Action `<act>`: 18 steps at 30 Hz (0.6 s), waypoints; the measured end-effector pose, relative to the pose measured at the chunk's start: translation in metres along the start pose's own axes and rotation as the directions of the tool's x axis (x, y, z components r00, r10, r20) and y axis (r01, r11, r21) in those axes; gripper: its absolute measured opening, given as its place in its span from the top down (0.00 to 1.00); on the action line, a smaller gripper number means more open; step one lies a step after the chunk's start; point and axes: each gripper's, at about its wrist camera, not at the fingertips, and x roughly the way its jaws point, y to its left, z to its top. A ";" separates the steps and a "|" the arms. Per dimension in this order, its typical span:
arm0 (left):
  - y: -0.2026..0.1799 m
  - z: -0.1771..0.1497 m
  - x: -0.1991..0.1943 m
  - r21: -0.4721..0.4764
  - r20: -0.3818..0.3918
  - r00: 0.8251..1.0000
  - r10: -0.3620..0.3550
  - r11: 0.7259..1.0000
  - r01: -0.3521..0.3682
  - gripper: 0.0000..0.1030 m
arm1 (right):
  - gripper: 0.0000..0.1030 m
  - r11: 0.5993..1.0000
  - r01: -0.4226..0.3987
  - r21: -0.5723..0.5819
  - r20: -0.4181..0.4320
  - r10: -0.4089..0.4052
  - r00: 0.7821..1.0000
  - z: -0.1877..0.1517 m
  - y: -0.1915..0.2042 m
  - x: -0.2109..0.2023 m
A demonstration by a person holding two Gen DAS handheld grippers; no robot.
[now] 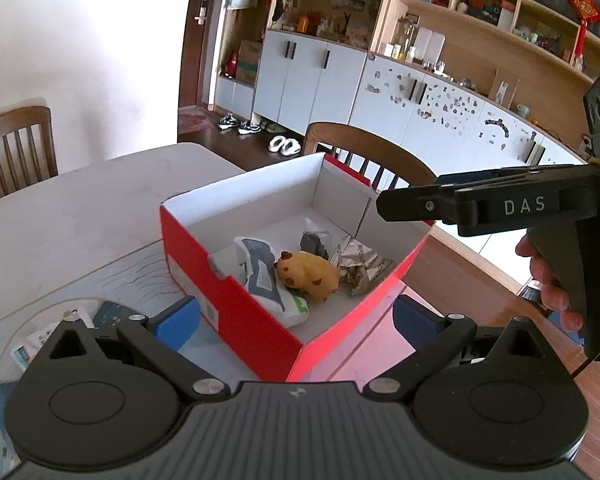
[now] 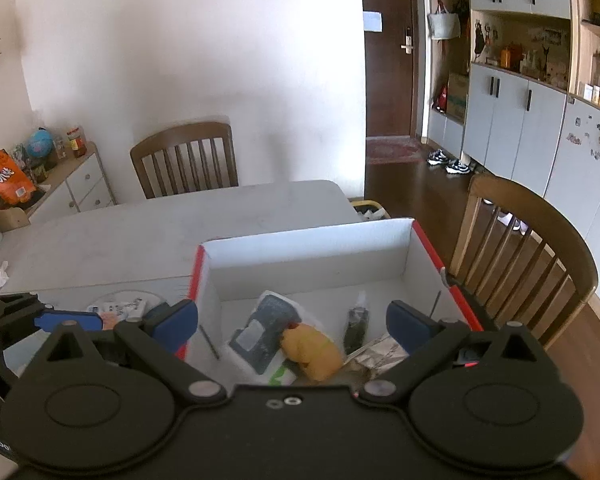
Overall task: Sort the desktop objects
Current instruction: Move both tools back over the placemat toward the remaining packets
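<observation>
A: Tongs status? Right gripper (image 2: 292, 326) has its jaws spread wide, nothing between them, hovering over the red box (image 2: 440, 258).

B: Left gripper (image 1: 296, 320) likewise wide and empty, at the box's near corner. Inside: yellow toy (image 1: 308, 274), white pouch (image 1: 260, 268), foil wrapper (image 1: 360, 260), dark packet (image 1: 314, 242).

A: Looks like a drop is done. Next pick probably the packets (image 2: 118, 308) on the glass disc (image 1: 32, 328) left of the box, needs a swing over there.

B: White table (image 2: 140, 232), wooden chairs, cabinets behind.
</observation>
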 end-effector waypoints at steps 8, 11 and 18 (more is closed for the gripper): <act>0.014 -0.022 -0.038 -0.020 0.042 0.999 0.018 1.000 -0.017 0.00 | 0.00 1.000 -0.011 -0.003 0.048 0.011 0.999 -0.012 0.031 -0.016; 0.022 -0.031 -0.053 -0.033 0.062 0.998 0.030 0.999 -0.028 0.00 | 0.00 1.000 -0.015 -0.021 0.066 0.017 0.998 -0.017 0.045 -0.022; 0.046 -0.054 -0.086 -0.064 0.082 0.994 0.073 0.996 -0.068 0.00 | 0.00 0.998 -0.025 -0.057 0.086 0.030 0.996 -0.026 0.078 -0.028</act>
